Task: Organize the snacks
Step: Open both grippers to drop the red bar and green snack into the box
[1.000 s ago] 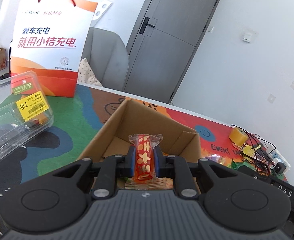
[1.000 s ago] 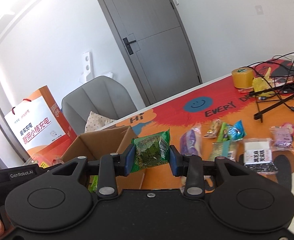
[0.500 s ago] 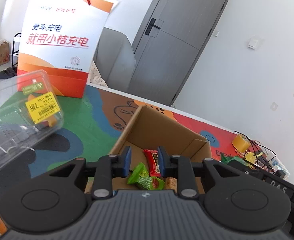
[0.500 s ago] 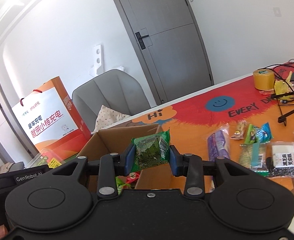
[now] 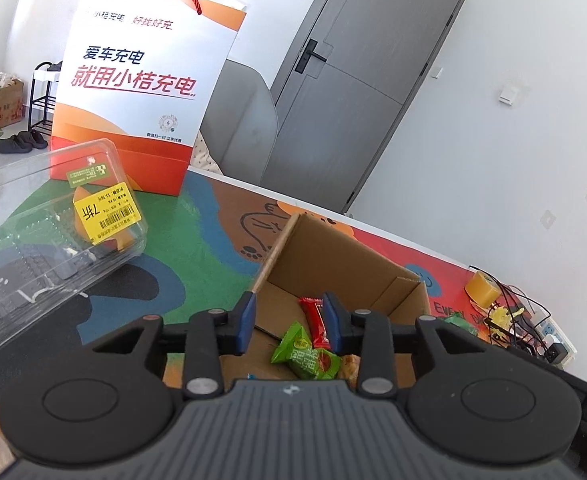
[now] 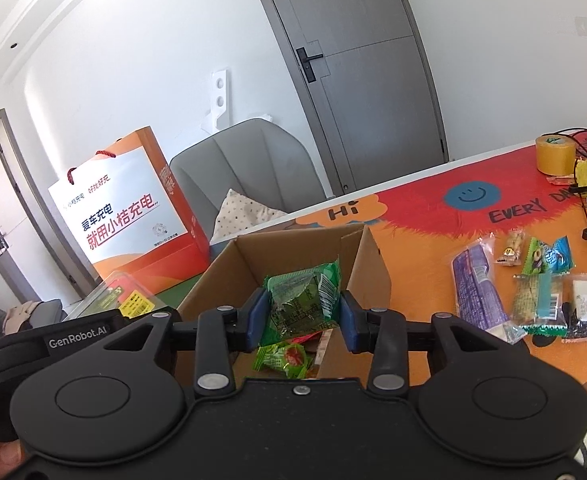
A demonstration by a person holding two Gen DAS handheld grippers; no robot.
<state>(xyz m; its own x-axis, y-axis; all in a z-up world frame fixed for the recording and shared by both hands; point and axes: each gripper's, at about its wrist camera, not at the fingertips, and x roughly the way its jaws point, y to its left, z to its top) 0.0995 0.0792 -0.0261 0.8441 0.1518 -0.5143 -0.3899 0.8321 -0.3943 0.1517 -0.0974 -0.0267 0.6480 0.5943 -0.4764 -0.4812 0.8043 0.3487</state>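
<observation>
Our left gripper [image 5: 289,322] hangs over the box [image 5: 335,258], jaws opening, nothing between them. Red snack [image 5: 315,320] and green snack [image 5: 303,354] lie inside the box. Our right gripper [image 6: 304,318] pinches a green packet [image 6: 303,300] above the box, jaws opening. Bag [image 5: 141,92] and clear tray [image 5: 49,236] sit left of the box. Only the right view shows loose packets [image 6: 533,292] and tape [image 6: 555,154] on the mat [image 6: 421,216].
</observation>
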